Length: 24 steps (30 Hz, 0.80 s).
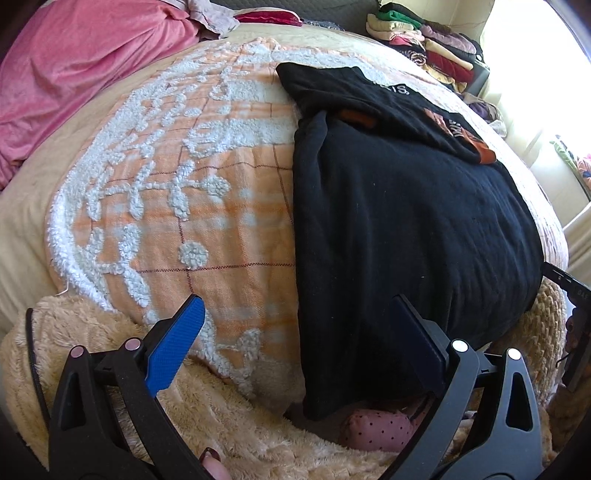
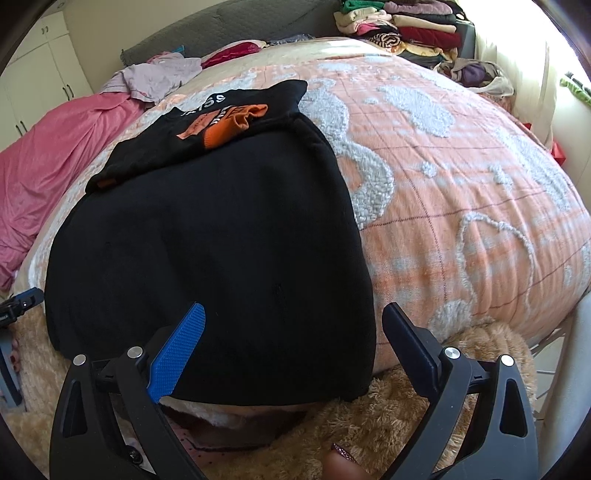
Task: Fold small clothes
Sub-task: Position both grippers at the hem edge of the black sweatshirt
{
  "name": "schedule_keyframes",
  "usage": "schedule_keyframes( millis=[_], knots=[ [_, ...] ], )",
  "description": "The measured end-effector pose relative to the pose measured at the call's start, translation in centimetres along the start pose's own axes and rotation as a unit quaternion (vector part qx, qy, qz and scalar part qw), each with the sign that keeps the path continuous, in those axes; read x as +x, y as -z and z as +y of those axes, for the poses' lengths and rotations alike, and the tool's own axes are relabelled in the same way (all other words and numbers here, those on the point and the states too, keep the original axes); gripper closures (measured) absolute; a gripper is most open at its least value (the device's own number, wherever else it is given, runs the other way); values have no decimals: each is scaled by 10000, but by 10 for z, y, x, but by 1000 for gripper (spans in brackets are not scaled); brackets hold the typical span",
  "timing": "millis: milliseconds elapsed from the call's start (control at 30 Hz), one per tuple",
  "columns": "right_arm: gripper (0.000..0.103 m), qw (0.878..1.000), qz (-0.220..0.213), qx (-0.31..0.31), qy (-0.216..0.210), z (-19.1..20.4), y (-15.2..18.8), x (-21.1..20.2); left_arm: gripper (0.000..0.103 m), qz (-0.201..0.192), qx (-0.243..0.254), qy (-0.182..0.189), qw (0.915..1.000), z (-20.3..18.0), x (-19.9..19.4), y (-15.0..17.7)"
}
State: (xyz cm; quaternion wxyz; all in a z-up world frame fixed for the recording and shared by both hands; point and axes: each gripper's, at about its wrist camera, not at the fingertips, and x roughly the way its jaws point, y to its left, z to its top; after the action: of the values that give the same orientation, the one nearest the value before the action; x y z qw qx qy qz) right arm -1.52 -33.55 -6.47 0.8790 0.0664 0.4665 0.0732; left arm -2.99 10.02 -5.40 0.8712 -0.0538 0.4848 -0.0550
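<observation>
A black garment [image 1: 410, 236] lies flat on the orange and white bedspread [image 1: 184, 184], its sleeves with orange cuffs [image 1: 360, 118] folded across its far end. It also shows in the right wrist view [image 2: 207, 251], with the orange cuffs [image 2: 225, 125] on top. My left gripper [image 1: 295, 306] is open and empty, hovering over the garment's near left edge. My right gripper [image 2: 293, 314] is open and empty, above the garment's near right corner. The right gripper's body shows at the edge of the left wrist view [image 1: 572, 295].
A fluffy tan blanket [image 1: 110, 350] lies along the bed's near edge. A pink sheet [image 1: 74, 62] lies at the far left. A stack of folded clothes [image 2: 406, 26] sits at the head of the bed, near a bright window. A pink dotted cloth [image 1: 380, 428] peeks out under the garment.
</observation>
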Motion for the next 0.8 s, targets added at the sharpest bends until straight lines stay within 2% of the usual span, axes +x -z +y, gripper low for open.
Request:
schedule_keyframes(
  millis=[233, 433, 633, 700, 800],
  knots=[
    [8, 9998, 187, -35, -11, -2, 6, 15, 10, 122, 64, 110, 9998, -4, 8, 2],
    [17, 9993, 133, -308, 135, 2, 12, 18, 10, 170, 60, 180, 9997, -7, 15, 3],
    [44, 9988, 57, -477, 138, 1, 14, 12, 10, 161, 91, 262, 9995, -10, 15, 3],
    [57, 9990, 33, -446, 80, -3, 15, 8, 10, 140, 106, 319, 9993, -12, 14, 5],
    [63, 9994, -2, -328, -71, -10, 15, 5, 13, 103, 92, 423, 9990, -13, 10, 6]
  ],
)
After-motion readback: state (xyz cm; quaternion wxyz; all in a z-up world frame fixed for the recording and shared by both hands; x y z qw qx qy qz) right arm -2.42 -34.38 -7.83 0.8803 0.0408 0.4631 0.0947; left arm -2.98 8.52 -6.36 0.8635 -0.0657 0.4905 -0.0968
